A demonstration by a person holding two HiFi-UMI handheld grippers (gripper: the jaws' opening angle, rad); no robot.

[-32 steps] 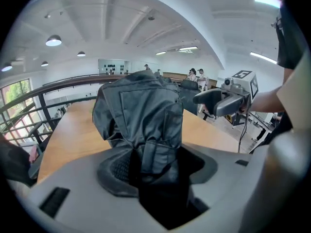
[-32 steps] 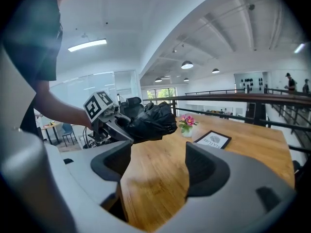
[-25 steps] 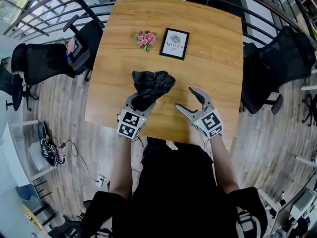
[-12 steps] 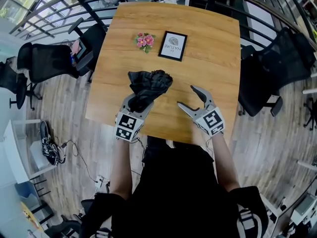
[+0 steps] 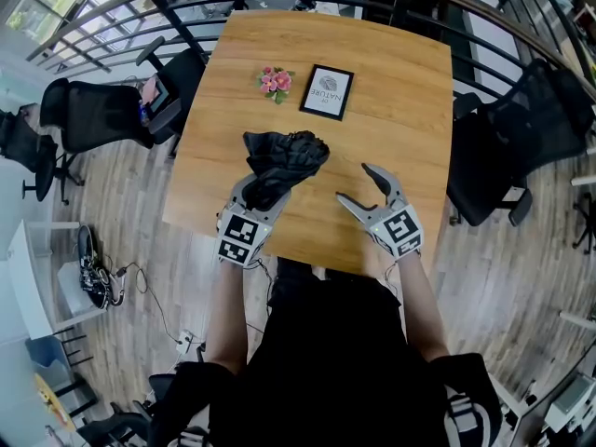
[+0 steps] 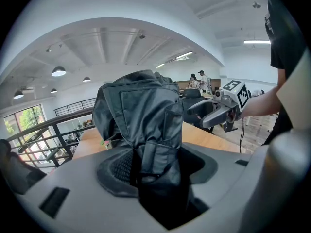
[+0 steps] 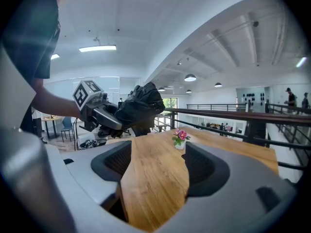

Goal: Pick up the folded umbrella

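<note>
In the head view, the left gripper (image 5: 255, 196) has its jaws closed around the near end of the folded umbrella (image 5: 282, 156). The black bundle runs forward out of the jaws and fans into a crumpled mass beyond their tips, over the wooden table (image 5: 410, 82). The right gripper (image 5: 354, 182) is to the right of the left one, apart from it, with its jaws spread wide and nothing between them. Far ahead of both claws are a small pot of pink flowers (image 5: 276, 80) and a framed card (image 5: 327, 91) just to the right of it.

In the left gripper view, we see the umbrella (image 6: 141, 115) filling the gap between the jaws, its fabric pressed against the ribbed pad (image 6: 112, 171) on the left. The jaws stand fairly wide because the bundle is thick. The bundle rises up and forward from the grip. Off to the right of this claw, the right gripper (image 6: 216, 111) hangs above the table (image 6: 209, 135).

In the right gripper view, the jaws of the right gripper (image 7: 156, 171) are wide apart with only bare tabletop (image 7: 228, 147) showing between them. The flowers (image 7: 180, 137) are ahead, just beyond the tips. To the left of this claw, the left gripper (image 7: 104, 115) holds the umbrella (image 7: 141, 106) clamped.
</note>
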